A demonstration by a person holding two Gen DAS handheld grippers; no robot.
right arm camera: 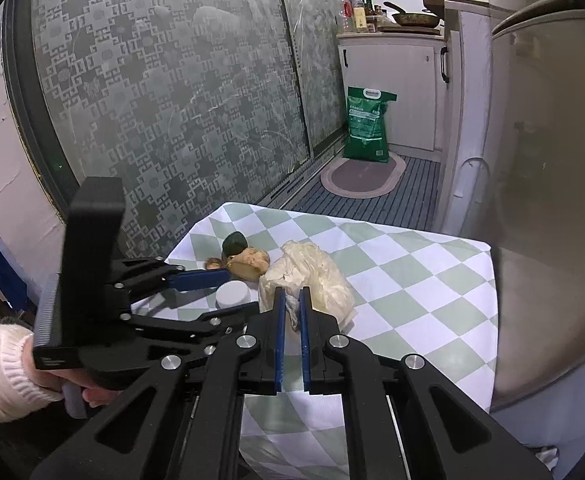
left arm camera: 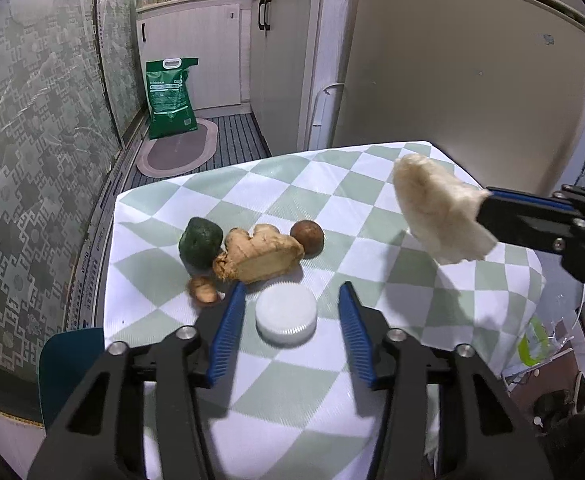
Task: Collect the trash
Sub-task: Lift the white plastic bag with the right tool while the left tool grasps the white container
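A white bottle cap [left arm camera: 286, 313] lies on the checked tablecloth [left arm camera: 332, 184]. My left gripper [left arm camera: 292, 292] is open, with its blue pads on either side of the cap, not touching it. My right gripper [right arm camera: 291, 294] is shut on a crumpled cream tissue [right arm camera: 308, 276] and holds it above the table; the tissue also shows at the right of the left wrist view [left arm camera: 436, 208]. Beyond the cap lie a ginger root [left arm camera: 258, 254], a dark green lump [left arm camera: 200, 242], a brown round fruit [left arm camera: 307, 238] and a small brown scrap [left arm camera: 202, 290].
The table's far and right edges drop off to the floor. A fridge [left arm camera: 464, 68] stands behind the table. A patterned glass door [right arm camera: 164, 100] is on the left. A green sack [left arm camera: 170, 96] and a mat [left arm camera: 176, 150] are on the kitchen floor.
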